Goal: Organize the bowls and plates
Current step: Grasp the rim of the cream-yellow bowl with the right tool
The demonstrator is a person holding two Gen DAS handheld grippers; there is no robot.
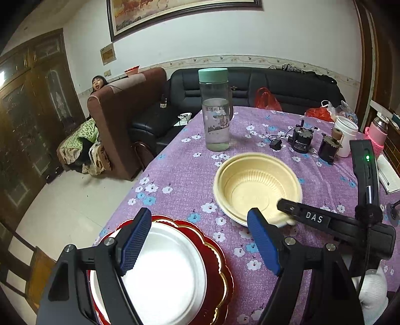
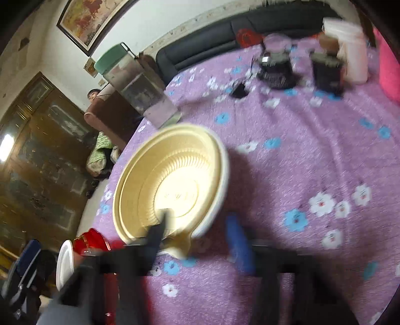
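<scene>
The yellow bowl (image 1: 257, 186) on the desk (image 1: 180, 175) looks light and bendy, so the right hand-held gripper (image 2: 197, 231), spread wide, should pinch its rim, while the left hand-held gripper (image 1: 200, 240) hangs released over the white plate (image 1: 165, 275).

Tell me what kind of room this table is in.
Most likely a home living or dining room: a black leather sofa stands behind the table's purple floral tablecloth, a framed painting hangs on the wall, and carved wooden doors stand at the left.
</scene>
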